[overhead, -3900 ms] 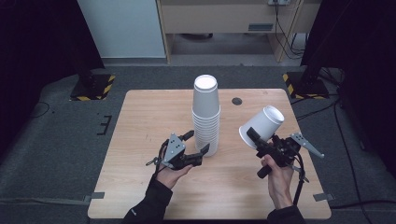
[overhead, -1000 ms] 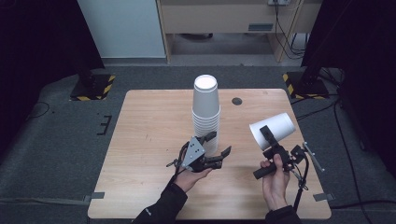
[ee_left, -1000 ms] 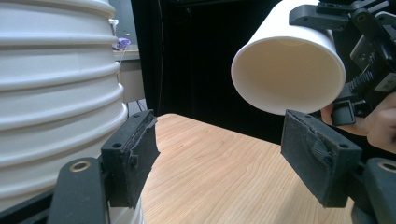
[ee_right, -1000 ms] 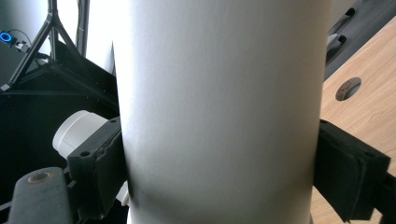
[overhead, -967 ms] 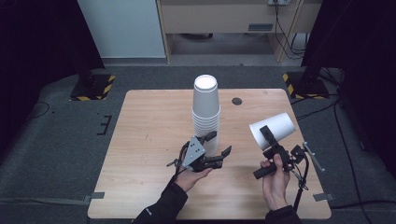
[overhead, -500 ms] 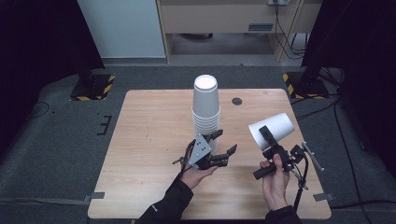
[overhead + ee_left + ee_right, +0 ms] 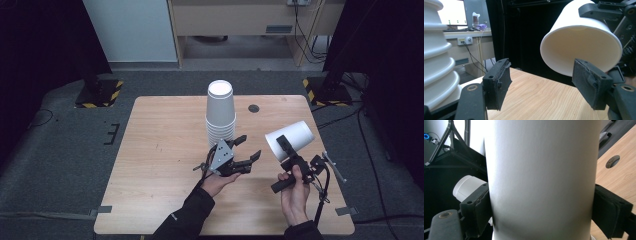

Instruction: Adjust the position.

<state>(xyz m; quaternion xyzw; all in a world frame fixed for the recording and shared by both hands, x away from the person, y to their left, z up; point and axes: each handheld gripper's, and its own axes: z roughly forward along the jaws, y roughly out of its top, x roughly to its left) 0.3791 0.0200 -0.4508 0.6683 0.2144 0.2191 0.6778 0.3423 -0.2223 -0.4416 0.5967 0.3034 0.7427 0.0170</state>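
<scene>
A stack of white paper cups (image 7: pixel 220 112) stands upside down at the table's middle; it rises at the left edge of the left gripper view (image 7: pixel 436 62). My right gripper (image 7: pixel 289 150) is shut on a single white cup (image 7: pixel 291 140), held tilted above the table with its mouth turned left. In the right gripper view both pads (image 7: pixel 477 205) press that cup's wall (image 7: pixel 541 180). My left gripper (image 7: pixel 248 147) is open just right of the stack, pointing at the cup. The cup's mouth (image 7: pixel 581 47) lies a little beyond its open pads (image 7: pixel 497 82), with nothing between them.
A small dark round hole (image 7: pixel 253 108) sits in the wooden table (image 7: pixel 160 150) behind the cups, seen too in the right gripper view (image 7: pixel 612 161). Black-and-yellow stand bases (image 7: pixel 97 92) rest on the floor off the far corners. Bare wood lies left of the stack.
My left gripper has moved right, past the foot of the stack, toward the mouth of the held cup. The right gripper and its cup have stayed put.
</scene>
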